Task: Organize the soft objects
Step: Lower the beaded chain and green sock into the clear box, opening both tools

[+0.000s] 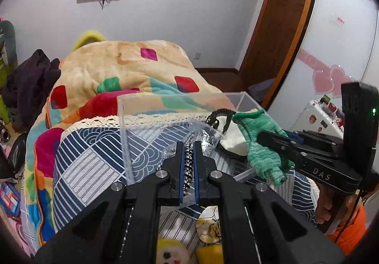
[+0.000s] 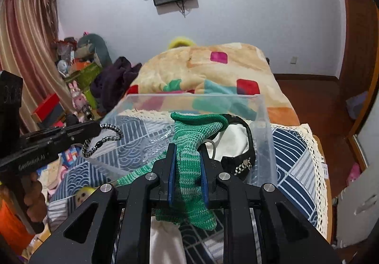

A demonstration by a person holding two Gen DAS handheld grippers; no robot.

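Green knitted sock hangs pinched between the blue pads of the right gripper, whose jaws are closed tight on its middle; the cuff rises toward 12 o'clock over the clear plastic box, the toe droops toward 6. Inside the box, at 2 o'clock from the sock, lies a white cloth item with black trim against the right wall. The box walls stand upright and its top is open; the near rim sits just beyond the right fingertips.

The left gripper reaches in level from 9 o'clock in the right view, jaws nearly shut on a black-and-white braided cord, its tips over the box's left part. The patterned blue-and-white cloth under the box ends in a lace edge, with a colourful blanket beyond at 12 o'clock. A yellow doll lies at 6 o'clock below the left gripper.
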